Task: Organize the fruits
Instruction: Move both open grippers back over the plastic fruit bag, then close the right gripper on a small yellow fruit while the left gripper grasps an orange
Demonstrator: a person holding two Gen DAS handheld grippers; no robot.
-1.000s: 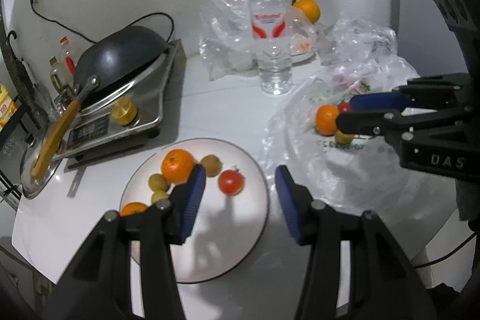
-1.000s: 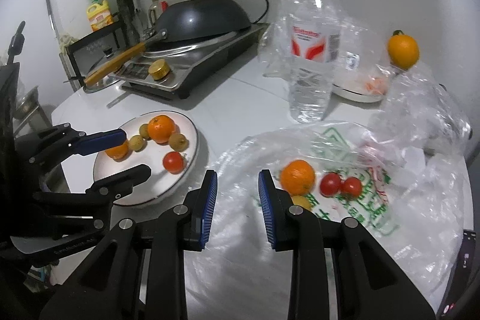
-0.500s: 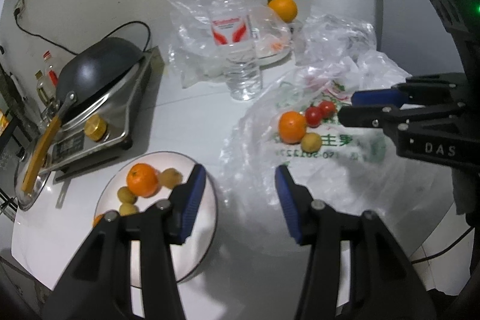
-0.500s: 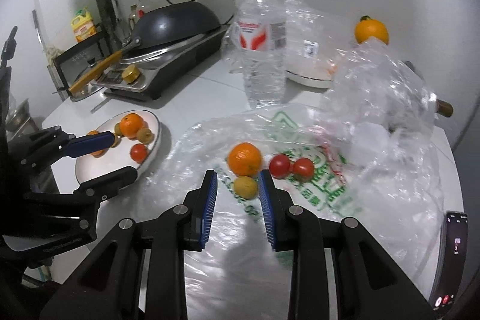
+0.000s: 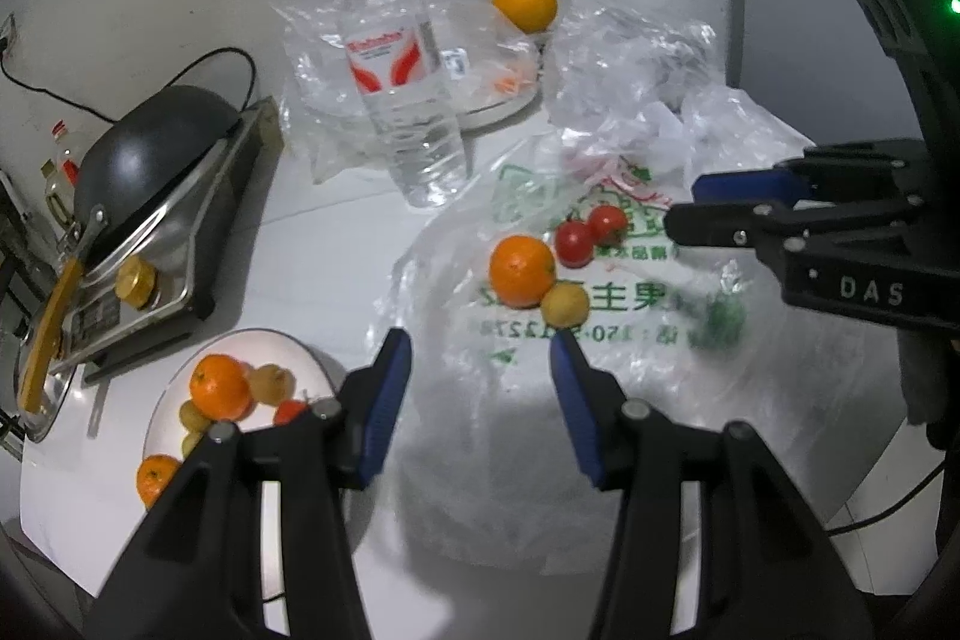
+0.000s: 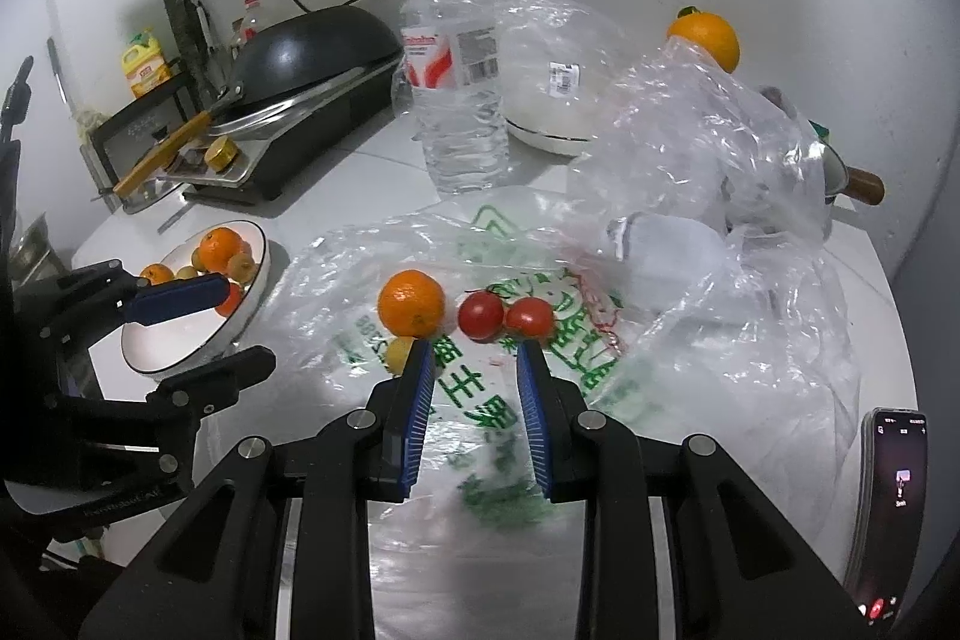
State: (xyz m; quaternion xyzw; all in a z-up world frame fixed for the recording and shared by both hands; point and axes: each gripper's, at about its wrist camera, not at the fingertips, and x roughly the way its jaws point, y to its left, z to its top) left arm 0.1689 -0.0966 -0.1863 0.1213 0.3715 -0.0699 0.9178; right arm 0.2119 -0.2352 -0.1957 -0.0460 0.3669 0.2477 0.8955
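A white plate (image 5: 264, 333) at the lower left holds two oranges, several small yellow-brown fruits and a tomato. On a flattened plastic bag (image 5: 600, 376) lie an orange (image 5: 521, 271), two tomatoes (image 5: 576, 243) and a small yellow fruit (image 5: 564, 304). My left gripper (image 5: 479, 340) is open and empty, just short of the yellow fruit. My right gripper (image 6: 472, 346) is closed down to a narrow gap with nothing in it. Its tips sit just before the tomatoes (image 6: 481, 316) and beside the orange (image 6: 411, 302). Its left finger partly hides the yellow fruit (image 6: 397, 353).
A water bottle (image 5: 408, 94) stands behind the bag. Another orange (image 5: 525, 3) sits on a far dish among crumpled plastic. A stove with a dark wok (image 5: 150, 160) is at the left. A phone (image 6: 894, 508) lies at the table's right edge.
Both grippers have moved right, away from the plate and toward the fruit on the bag, which now looks larger and closer. Neither opening has changed.
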